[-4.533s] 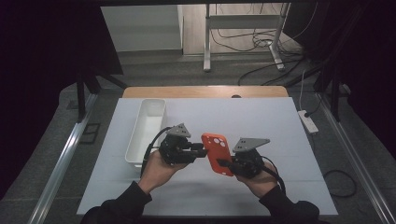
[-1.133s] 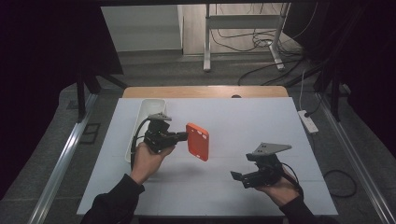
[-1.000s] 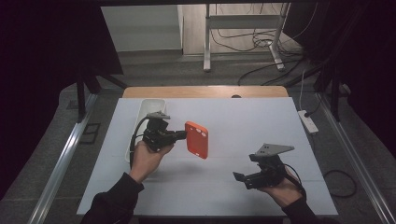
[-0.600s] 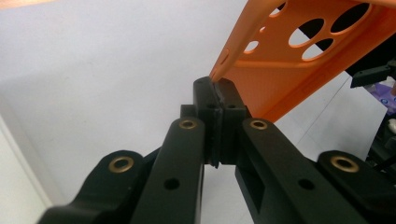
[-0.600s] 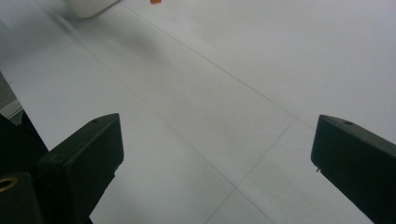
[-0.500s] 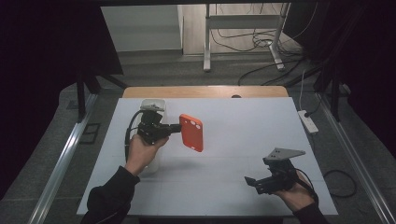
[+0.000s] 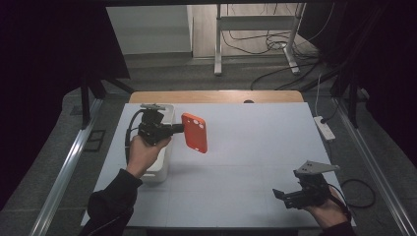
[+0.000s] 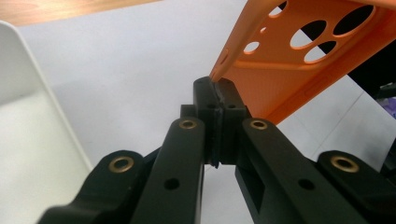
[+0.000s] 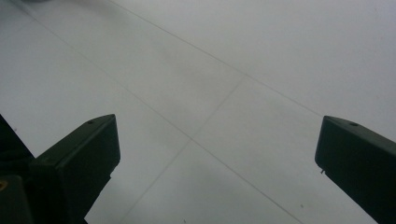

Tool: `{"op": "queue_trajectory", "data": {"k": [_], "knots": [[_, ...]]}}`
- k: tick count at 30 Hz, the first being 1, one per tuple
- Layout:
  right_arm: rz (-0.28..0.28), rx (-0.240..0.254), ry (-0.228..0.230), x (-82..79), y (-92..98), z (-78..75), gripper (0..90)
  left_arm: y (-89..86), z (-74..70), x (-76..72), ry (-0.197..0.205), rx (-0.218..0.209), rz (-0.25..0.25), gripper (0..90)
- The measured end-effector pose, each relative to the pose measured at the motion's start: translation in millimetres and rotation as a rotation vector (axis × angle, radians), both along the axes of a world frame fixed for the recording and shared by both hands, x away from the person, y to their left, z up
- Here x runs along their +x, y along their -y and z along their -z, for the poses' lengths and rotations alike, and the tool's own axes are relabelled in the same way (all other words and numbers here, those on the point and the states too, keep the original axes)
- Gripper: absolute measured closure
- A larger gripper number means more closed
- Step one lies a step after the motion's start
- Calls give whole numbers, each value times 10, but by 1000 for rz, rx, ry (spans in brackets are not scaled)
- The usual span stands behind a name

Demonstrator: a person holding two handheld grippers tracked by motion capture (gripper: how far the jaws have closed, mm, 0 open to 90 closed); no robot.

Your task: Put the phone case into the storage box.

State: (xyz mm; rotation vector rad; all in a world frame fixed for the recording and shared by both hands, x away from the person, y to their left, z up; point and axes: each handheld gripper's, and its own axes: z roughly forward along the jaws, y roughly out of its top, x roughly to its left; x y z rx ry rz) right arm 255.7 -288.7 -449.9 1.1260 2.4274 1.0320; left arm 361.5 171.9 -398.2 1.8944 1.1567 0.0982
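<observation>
White sheeting covers the table (image 7: pixel 236 162) I'm working at, with a strip of bare wood along the far edge and dark curtains and loose cables on the floor behind. On my left gripper (image 7: pixel 178 129) the jaws are pressed together on the thin edge of an orange phone case (image 7: pixel 194 132); in the left gripper view the pads meet on the rim of the case (image 8: pixel 299 60), which rises up and to the right with its round camera holes showing. From above, the case hangs clear of the table, roughly upright with its long side near vertical, just to the right of a white tray (image 7: pixel 160 164) that sits near the table's left edge, and my left hand (image 7: pixel 143 150) is over that tray. My right gripper (image 7: pixel 282 196) is well apart from all this, near the front right corner of the table, with its jaws spread wide and nothing between them; they have just been opening. In the right gripper view I see the two black jaws far apart over bare white sheet (image 9: pixel 210 93) with faint seam lines.
</observation>
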Motion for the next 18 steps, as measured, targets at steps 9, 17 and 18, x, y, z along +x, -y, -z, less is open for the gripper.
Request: {"op": "queue_trajectory", "data": {"k": [9, 17, 18], "knots": [[74, 7, 4, -85, 190, 15, 0, -145, -64, 61, 1, 8, -37, 896], [138, 50, 8, -174, 331, -20, 0, -267, -146, 108, 6, 14, -68, 896], [140, 52, 9, -181, 338, -19, 0, -287, -159, 116, 8, 17, -73, 896]]}}
